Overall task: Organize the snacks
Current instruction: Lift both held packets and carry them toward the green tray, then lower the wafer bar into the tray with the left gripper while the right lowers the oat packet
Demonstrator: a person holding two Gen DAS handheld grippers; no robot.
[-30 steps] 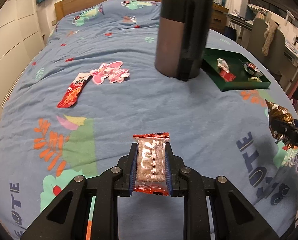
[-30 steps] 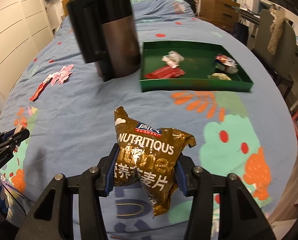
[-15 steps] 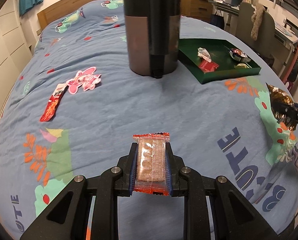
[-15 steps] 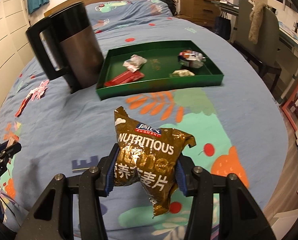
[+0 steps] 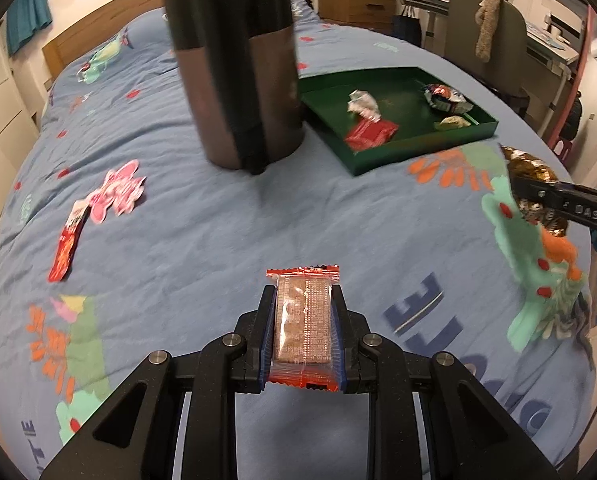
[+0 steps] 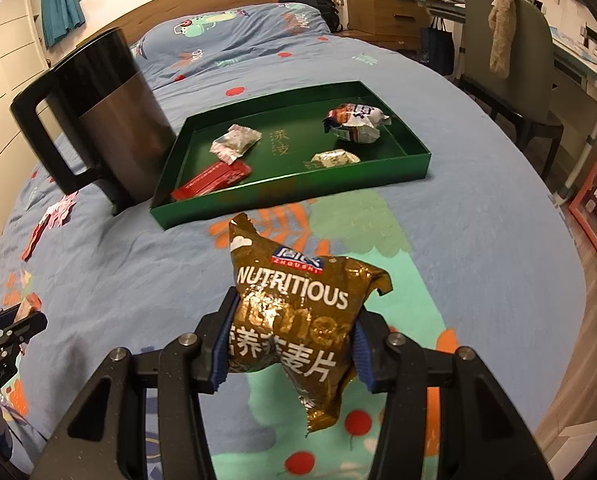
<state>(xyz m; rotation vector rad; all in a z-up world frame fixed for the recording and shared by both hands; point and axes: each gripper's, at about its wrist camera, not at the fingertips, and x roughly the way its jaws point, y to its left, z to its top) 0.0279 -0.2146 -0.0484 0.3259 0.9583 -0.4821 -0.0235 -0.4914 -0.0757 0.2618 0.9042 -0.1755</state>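
**Two snacks held above the bed, green tray in view**

At the bottom centre of the left wrist view, the left gripper (image 5: pixel 303 336) is seen clenched on a flat brown wafer biscuit in a clear wrapper with red ends (image 5: pixel 303 328), which is pinched upright between the blue pads. Beneath it, a blue bedspread with printed flowers and letters (image 5: pixel 202 240) is spread across the frame.

In the lower centre of the right wrist view, the right gripper (image 6: pixel 292 346) is seen grasping a puffy gold-brown foil bag printed NUTRITIOUS (image 6: pixel 294 312); its sides are squeezed by the pads and its lower corner is left hanging below them. The same bag is glimpsed at the right edge of the left wrist view, gripped by black fingers.

A shallow dark green rectangular tray (image 6: pixel 414 160) is found on the bed in the upper middle of the right wrist view. Inside it are laid a flat red packet (image 6: pixel 214 178) at the lower left, a crumpled white and pink wrapper (image 6: pixel 236 142) above that, a white and red crinkled bag (image 6: pixel 354 120) at the upper right, and a small pale packet (image 6: pixel 334 159) below it.

Just left of the tray, a tall black and brushed-metal jug with a black handle (image 6: pixel 106 120) is stood upright. In the left of the left wrist view, a pink cartoon-shaped packet (image 5: pixel 118 192) and a narrow red sachet (image 5: pixel 67 242) are left lying on the bedspread, well apart from the tray.
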